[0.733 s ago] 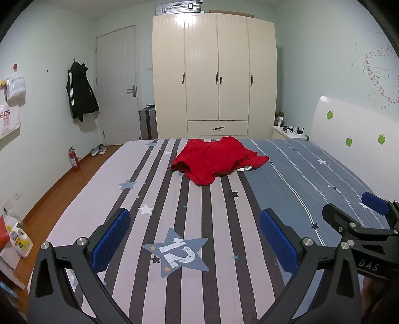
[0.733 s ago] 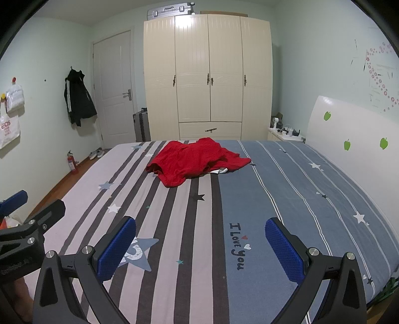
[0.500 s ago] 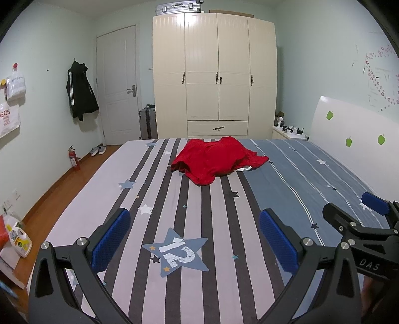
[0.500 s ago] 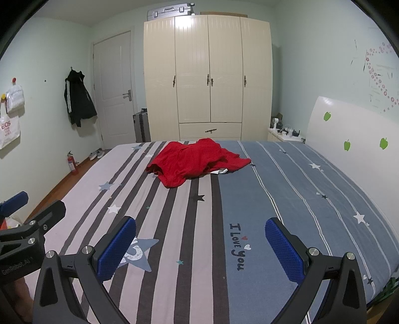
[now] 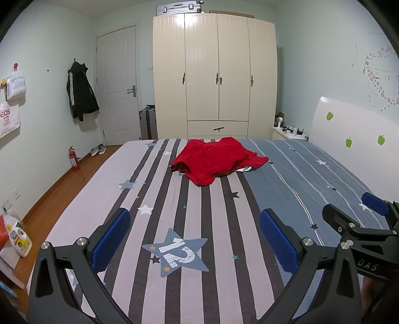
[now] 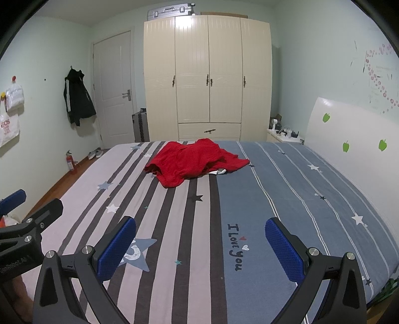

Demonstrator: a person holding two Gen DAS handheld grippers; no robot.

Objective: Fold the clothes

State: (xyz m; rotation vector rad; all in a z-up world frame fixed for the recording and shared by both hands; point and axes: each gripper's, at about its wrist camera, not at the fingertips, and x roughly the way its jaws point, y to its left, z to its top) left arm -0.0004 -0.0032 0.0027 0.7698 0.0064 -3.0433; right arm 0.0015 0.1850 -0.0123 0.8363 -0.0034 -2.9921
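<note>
1. Left gripper (image 5: 194, 239): jaws spread wide, released, nothing between the blue pads (image 5: 111, 240); hovering above the near part of the bed (image 5: 299, 179), over a blue star patch with a white number (image 5: 178, 251).
2. Right gripper (image 6: 200, 248): jaws likewise spread wide and released, empty; hovering over the boundary between the striped half of the bedcover and the blue half, near the printed words "I Love you" (image 6: 235, 246).
3. Side by side, close together: right gripper visible at the right edge of the left wrist view, left gripper at the left edge of the right wrist view.
4. Red garment (image 5: 217, 160): crumpled in a loose heap on the far middle of the bed, well apart from both grippers, untouched; a bit of white fabric (image 5: 245, 169) peeking out at its near right edge.
5. Beyond the bed: cream wardrobe (image 5: 215, 74) with a silver suitcase (image 5: 178, 7) on top; white door (image 5: 117, 87) to its left; black jacket (image 5: 81, 94) hanging on the wall.
6. Left floor: red fire extinguisher (image 5: 73, 159) against the wall, a pair of shoes (image 5: 98, 150) near the door.
7. Right side: white headboard (image 5: 349, 129) with green apple stickers.
</note>
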